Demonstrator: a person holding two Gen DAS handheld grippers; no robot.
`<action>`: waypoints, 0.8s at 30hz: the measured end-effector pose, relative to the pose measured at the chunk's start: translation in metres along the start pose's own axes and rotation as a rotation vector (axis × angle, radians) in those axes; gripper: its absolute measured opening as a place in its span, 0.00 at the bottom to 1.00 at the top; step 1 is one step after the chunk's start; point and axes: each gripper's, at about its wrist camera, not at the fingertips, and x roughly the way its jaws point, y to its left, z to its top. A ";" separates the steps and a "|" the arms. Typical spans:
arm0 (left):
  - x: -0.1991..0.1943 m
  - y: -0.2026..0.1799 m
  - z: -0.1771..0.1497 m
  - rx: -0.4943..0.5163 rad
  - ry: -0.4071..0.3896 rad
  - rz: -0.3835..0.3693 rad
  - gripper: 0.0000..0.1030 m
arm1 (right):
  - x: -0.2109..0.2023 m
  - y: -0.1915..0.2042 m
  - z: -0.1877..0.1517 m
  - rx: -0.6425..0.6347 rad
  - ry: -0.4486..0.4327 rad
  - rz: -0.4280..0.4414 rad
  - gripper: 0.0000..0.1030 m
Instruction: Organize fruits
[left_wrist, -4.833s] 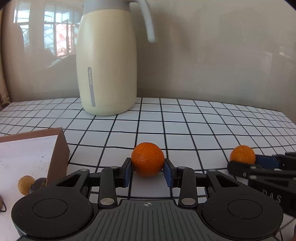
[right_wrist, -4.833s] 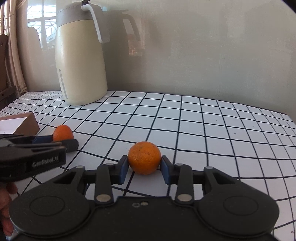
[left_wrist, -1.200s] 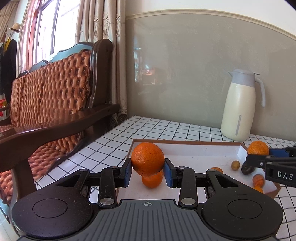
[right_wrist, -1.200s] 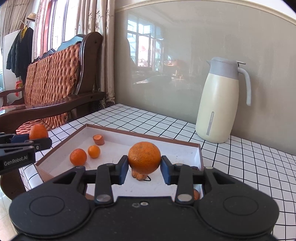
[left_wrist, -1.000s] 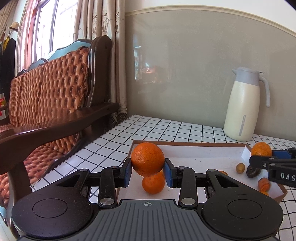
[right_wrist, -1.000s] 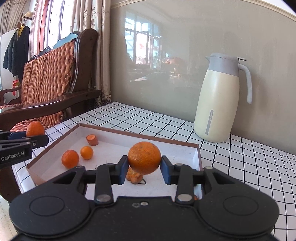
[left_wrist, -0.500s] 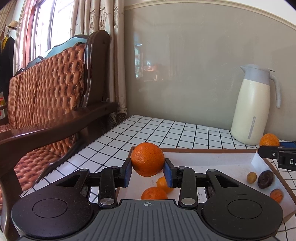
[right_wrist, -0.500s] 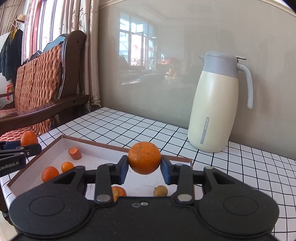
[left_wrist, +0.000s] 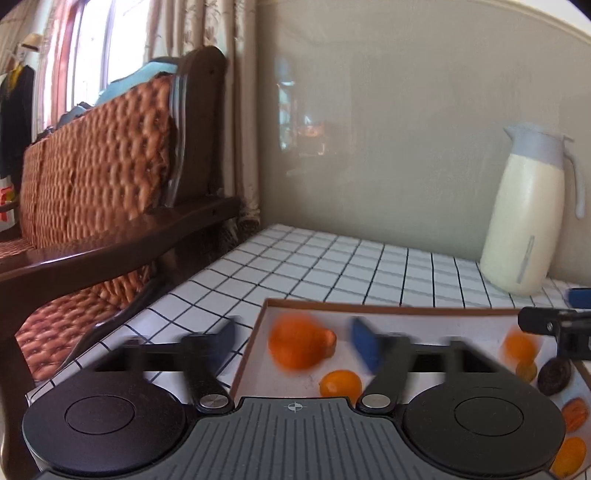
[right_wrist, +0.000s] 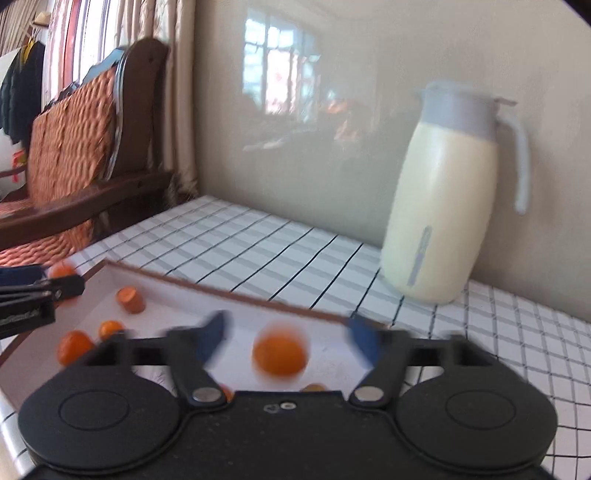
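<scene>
Two oranges drop toward the box (left_wrist: 369, 308) on the checked table (left_wrist: 332, 266): the left gripper (left_wrist: 293, 341) and right gripper (right_wrist: 284, 338) have just sprung apart, one orange (left_wrist: 295, 347) and the other orange (right_wrist: 279, 356) apparently falling, blurred. Several small fruits already lie inside; no fruit shows outside the box.

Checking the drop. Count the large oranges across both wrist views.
2. The first orange is loose between the left gripper's fingers, the second orange between the right gripper's; both pairs have just been opening, above the box. Smaller fruit excluded; others may hide behind the grippers.
</scene>
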 end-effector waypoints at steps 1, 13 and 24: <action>-0.003 -0.001 0.001 0.006 -0.012 0.001 0.80 | -0.001 0.000 0.001 -0.001 0.000 0.001 0.93; -0.010 0.000 0.004 0.014 -0.030 0.003 0.92 | -0.004 -0.002 0.001 0.014 -0.002 0.008 0.94; -0.014 0.000 0.004 0.013 -0.036 0.017 0.94 | -0.007 0.000 0.000 0.014 0.001 0.013 0.94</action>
